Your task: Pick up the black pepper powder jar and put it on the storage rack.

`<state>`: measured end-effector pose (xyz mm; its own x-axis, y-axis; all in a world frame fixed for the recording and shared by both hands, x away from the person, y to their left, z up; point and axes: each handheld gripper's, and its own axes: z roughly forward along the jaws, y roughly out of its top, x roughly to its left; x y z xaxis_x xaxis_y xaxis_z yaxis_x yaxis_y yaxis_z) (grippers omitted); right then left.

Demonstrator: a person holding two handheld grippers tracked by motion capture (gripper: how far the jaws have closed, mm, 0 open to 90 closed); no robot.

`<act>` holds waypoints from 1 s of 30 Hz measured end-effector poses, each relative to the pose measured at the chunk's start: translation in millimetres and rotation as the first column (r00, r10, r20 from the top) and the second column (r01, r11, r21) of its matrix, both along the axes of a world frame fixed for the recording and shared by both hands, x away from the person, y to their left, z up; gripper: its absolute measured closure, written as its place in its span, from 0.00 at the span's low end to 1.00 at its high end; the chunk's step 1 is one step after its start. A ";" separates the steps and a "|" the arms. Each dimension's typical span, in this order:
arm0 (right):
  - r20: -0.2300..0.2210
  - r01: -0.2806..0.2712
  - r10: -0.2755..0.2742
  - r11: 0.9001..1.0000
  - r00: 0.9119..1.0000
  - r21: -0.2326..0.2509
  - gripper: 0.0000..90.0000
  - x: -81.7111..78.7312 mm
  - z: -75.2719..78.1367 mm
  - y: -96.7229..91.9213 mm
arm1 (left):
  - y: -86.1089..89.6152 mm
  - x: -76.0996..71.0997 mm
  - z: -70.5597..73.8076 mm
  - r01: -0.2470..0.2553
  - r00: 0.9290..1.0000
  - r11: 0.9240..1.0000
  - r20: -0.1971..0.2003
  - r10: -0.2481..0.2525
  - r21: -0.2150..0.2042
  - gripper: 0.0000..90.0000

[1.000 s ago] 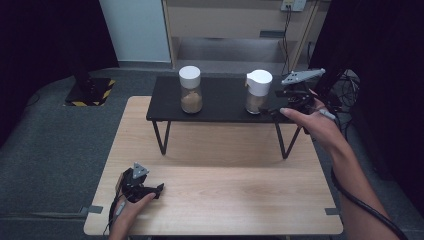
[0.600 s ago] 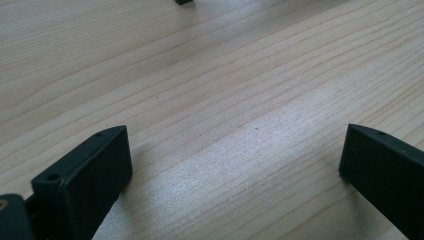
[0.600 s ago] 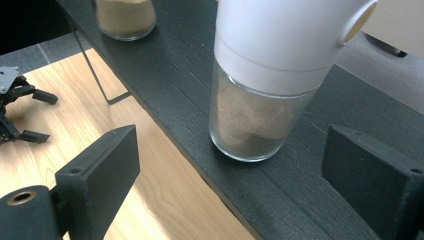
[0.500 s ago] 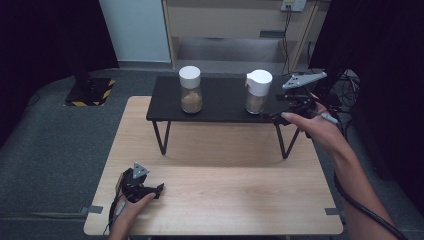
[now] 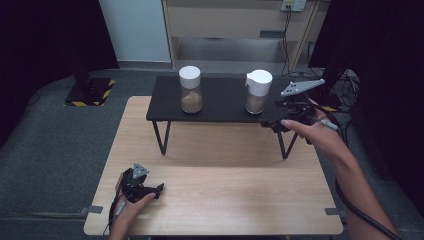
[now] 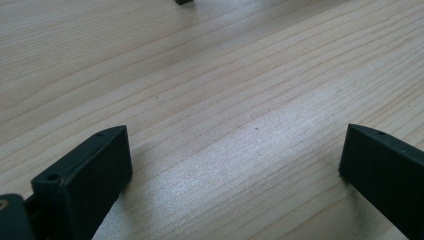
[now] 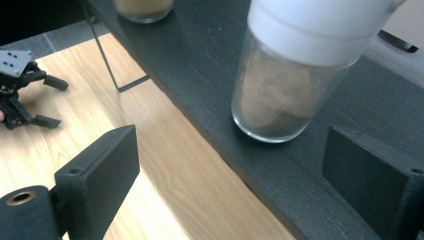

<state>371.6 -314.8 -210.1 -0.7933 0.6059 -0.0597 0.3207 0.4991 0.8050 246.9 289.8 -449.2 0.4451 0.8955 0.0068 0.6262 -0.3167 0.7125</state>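
Two glass jars of brown powder with white lids stand on a low black shelf (image 5: 220, 102): the left jar (image 5: 190, 90) and the right jar (image 5: 258, 91). My right gripper (image 5: 272, 121) hovers at the shelf's right front edge, just right of the right jar. In the right gripper view its jaws (image 7: 232, 150) stand open, with the right jar (image 7: 285, 95) close ahead between and beyond them, untouched. My left gripper (image 5: 157, 190) rests low over the wooden table (image 5: 225, 200) at the front left, open (image 6: 235, 145) with only bare wood between the jaws.
The shelf stands on thin black legs (image 5: 161, 137) over the back half of the table. Grey floor surrounds the table, with a cabinet (image 5: 235, 25) behind it and cables (image 5: 350, 85) at the back right. The left gripper (image 7: 25, 95) lies far off on the wood.
My right gripper has dropped slightly and drawn a little toward the shelf's front edge beside the right jar. The left gripper has stayed put.
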 end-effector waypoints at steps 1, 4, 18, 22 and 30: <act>0.000 -0.002 0.002 1.000 1.000 -0.002 0.10 -0.7 -0.7 0.2 | 0.0 0.0 0.0 0.000 1.000 1.000 0.000 0.000 0.000 0.00; -0.005 -0.009 0.009 1.000 1.000 0.000 0.10 -3.9 -4.5 0.8 | 0.0 0.1 0.1 0.000 1.000 1.000 0.000 0.000 0.000 0.00; -0.031 -0.040 0.039 0.999 0.999 -0.023 0.10 -10.4 -20.8 10.0 | 0.0 0.1 0.0 0.000 1.000 1.000 0.000 0.000 0.000 0.00; -0.034 -0.048 0.047 0.998 0.998 -0.029 0.10 -11.7 -25.3 13.5 | 0.0 0.1 0.0 0.000 1.000 1.000 0.000 0.000 0.000 0.00; -0.047 -0.061 0.059 0.997 0.997 -0.038 0.09 -13.8 -35.9 18.4 | 0.0 0.1 0.0 0.000 1.000 1.000 0.000 0.000 0.000 0.00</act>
<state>357.8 -296.4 -246.0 -0.8307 0.5548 -0.0456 0.3249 0.5496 0.7696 246.9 289.8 -449.2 0.4455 0.8953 0.0071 0.6260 -0.3171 0.7124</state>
